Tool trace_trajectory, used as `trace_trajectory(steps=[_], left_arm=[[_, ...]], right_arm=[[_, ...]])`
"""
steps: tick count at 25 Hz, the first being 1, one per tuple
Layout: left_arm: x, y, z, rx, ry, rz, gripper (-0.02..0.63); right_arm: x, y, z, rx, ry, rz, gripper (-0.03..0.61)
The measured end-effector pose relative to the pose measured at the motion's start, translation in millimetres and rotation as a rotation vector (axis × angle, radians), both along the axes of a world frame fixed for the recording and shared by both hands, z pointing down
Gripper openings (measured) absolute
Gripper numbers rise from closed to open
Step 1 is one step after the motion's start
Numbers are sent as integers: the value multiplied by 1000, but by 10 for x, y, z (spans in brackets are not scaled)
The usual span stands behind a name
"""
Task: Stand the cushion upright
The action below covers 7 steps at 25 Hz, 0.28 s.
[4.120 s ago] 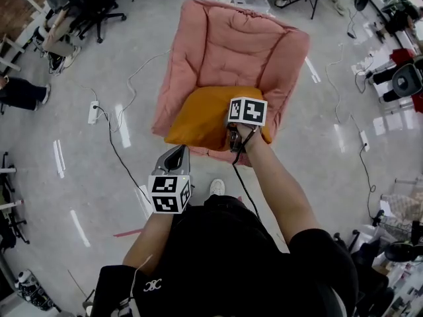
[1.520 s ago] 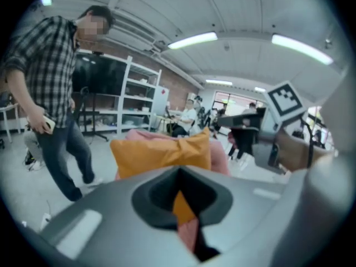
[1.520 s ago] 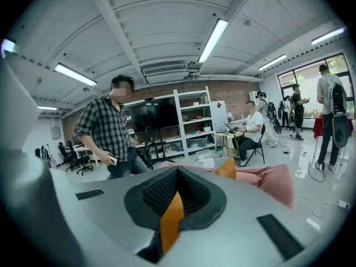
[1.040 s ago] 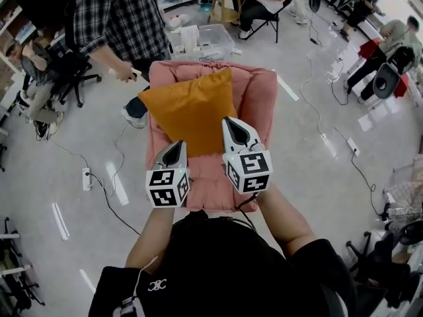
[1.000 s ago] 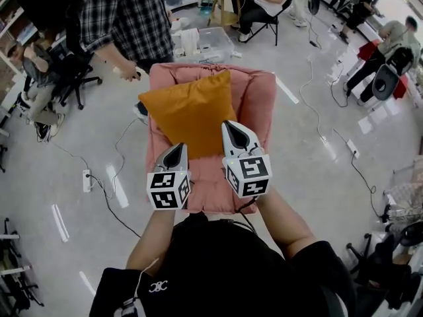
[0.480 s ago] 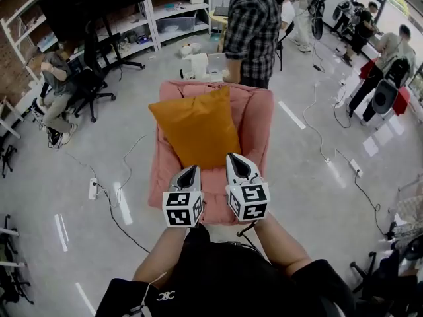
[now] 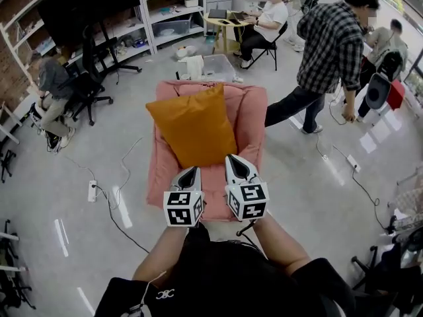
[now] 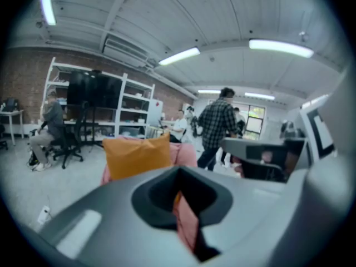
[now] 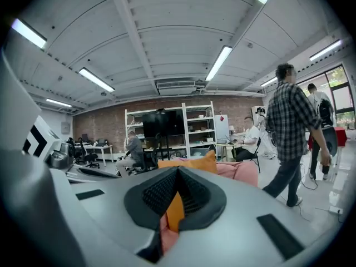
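Left gripper (image 8: 179,177) has its jaws pressed together with nothing pinched; only a thin slit runs between them, and the pink of the chair shows through it. Right gripper (image 9: 177,171) is closed the same way and empty, with a sliver of orange and pink showing through its slit. In the head view the two grippers hang side by side over the front edge of the chair's seat, close to the person's body. Each points forward at the cushion and slightly down. Neither touches the cushion.

The orange cushion (image 7: 195,124) stands upright on the seat of the pink floor chair (image 7: 250,111), leaning back against the chair's backrest. It sits a little askew, its right top corner higher than the left. It covers the left and middle of the backrest and leaves the right part bare. A strip of bare pink seat lies between the cushion's lower edge and the gripper tips.

The chair stands on a pale, glossy floor (image 7: 310,197). Just behind it is a clear plastic box (image 7: 218,65). A person in a checked shirt (image 7: 330,38) is mid-stride to the right of the chair. Another person sits at a small round table (image 7: 225,22) further back. White shelves (image 7: 168,5) line the far wall. To the left, someone sits on an office chair (image 7: 82,88), and a power strip (image 7: 92,190) with its cable lies on the floor.
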<state>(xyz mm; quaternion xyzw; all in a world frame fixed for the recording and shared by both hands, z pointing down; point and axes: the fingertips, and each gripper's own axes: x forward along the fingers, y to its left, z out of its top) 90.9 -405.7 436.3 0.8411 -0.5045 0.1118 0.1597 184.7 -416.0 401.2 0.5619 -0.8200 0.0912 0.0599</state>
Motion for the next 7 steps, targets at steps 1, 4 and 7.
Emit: trace_trajectory(steps=[1, 4, 7], left_arm=[[9, 4, -2, 0, -2, 3, -6], [46, 15, -2, 4, -7, 14, -6], [93, 32, 8, 11, -10, 23, -6]], right_arm=[[3, 7, 9, -2, 0, 1, -2], [21, 20, 38, -4, 1, 6, -2], [39, 28, 70, -5, 3, 6, -2]])
